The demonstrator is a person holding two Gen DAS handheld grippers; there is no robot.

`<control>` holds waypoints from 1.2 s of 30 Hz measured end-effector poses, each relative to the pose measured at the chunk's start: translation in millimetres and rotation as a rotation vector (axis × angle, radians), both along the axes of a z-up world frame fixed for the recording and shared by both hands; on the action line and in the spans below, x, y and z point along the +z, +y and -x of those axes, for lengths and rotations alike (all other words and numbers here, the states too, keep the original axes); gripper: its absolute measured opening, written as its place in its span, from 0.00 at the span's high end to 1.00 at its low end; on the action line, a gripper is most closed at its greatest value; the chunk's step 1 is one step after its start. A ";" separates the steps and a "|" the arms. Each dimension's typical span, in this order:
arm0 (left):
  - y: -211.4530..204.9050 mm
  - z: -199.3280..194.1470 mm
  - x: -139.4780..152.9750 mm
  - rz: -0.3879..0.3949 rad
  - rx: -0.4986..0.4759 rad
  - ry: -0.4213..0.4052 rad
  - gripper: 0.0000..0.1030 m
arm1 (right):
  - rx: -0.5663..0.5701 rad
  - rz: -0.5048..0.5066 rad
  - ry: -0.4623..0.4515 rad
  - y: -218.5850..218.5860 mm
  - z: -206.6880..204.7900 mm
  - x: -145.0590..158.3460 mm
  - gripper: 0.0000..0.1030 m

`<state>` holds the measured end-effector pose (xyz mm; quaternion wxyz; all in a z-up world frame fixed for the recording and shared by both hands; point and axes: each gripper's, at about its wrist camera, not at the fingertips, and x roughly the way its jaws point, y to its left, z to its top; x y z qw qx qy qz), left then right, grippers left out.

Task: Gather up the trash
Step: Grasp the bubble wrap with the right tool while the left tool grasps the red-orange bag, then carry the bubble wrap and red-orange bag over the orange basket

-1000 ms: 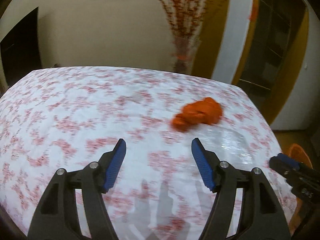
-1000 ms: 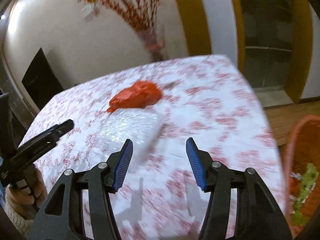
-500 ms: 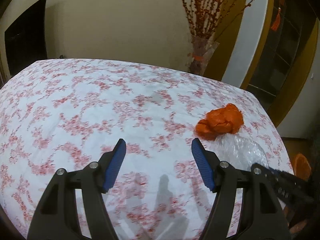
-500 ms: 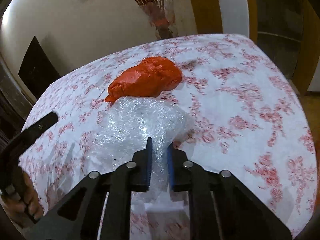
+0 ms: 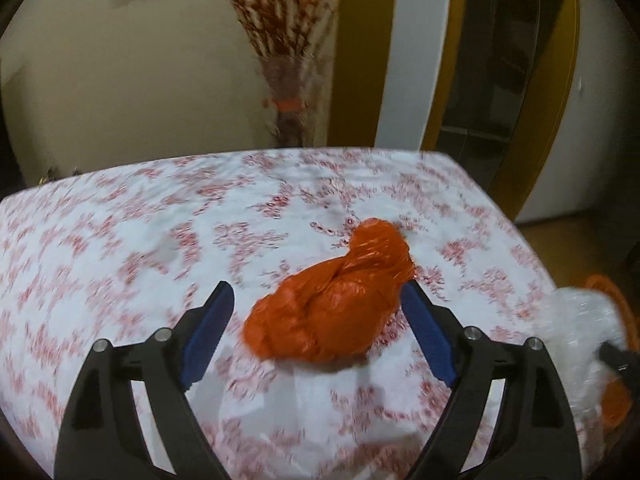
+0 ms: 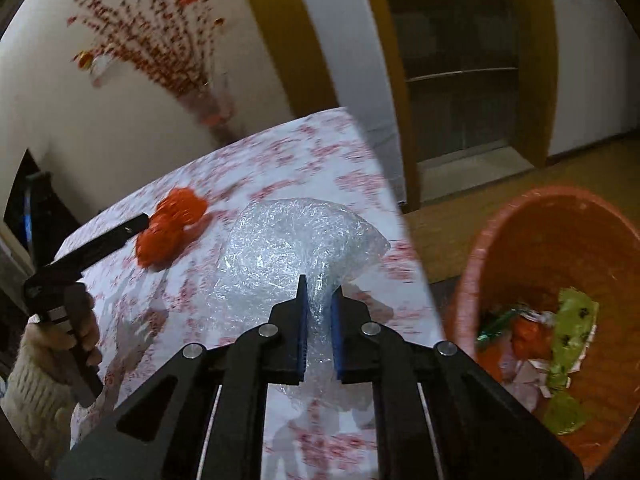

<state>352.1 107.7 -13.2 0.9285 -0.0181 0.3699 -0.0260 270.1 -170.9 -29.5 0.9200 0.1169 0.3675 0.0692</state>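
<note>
A crumpled orange plastic bag (image 5: pixel 332 300) lies on the flowered tablecloth (image 5: pixel 120 240). My left gripper (image 5: pixel 318 322) is open, its fingers on either side of the bag's near end. The bag also shows in the right wrist view (image 6: pixel 170 226). My right gripper (image 6: pixel 319 320) is shut on a clear bubble-wrap wad (image 6: pixel 288 248) and holds it above the table's right edge. The wad also shows at the right of the left wrist view (image 5: pixel 580 320). An orange trash bin (image 6: pixel 496 232) with scraps inside stands on the floor to the right.
A glass vase of red branches (image 5: pixel 286 112) stands behind the table's far edge. The left gripper's handle and the hand holding it (image 6: pixel 76 280) appear at left in the right wrist view. A doorway with shelves (image 6: pixel 460 80) lies beyond the table.
My right gripper closed on the bubble wrap and lifted it rightward toward the bin. My left gripper moved right and forward so the orange bag now lies between its fingers.
</note>
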 end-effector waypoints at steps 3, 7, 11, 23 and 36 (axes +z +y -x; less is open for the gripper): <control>-2.9 -15.3 -10.9 -0.012 -0.010 0.048 0.18 | -0.008 -0.012 0.006 -7.2 -0.6 -2.6 0.90; -3.0 -27.2 -25.5 0.030 -0.024 0.107 0.19 | -0.005 -0.021 0.012 -9.5 -1.6 -8.1 0.90; -7.0 -24.6 -30.9 0.076 -0.052 0.121 0.38 | -0.007 -0.031 0.009 -11.2 3.7 -5.6 0.90; -33.1 15.4 4.2 0.094 -0.046 0.036 0.54 | -0.087 -0.029 -0.108 -41.1 37.4 27.0 0.90; -119.6 105.4 61.0 0.120 -0.191 -0.125 0.53 | -0.325 0.066 -0.323 -85.3 105.0 67.4 0.90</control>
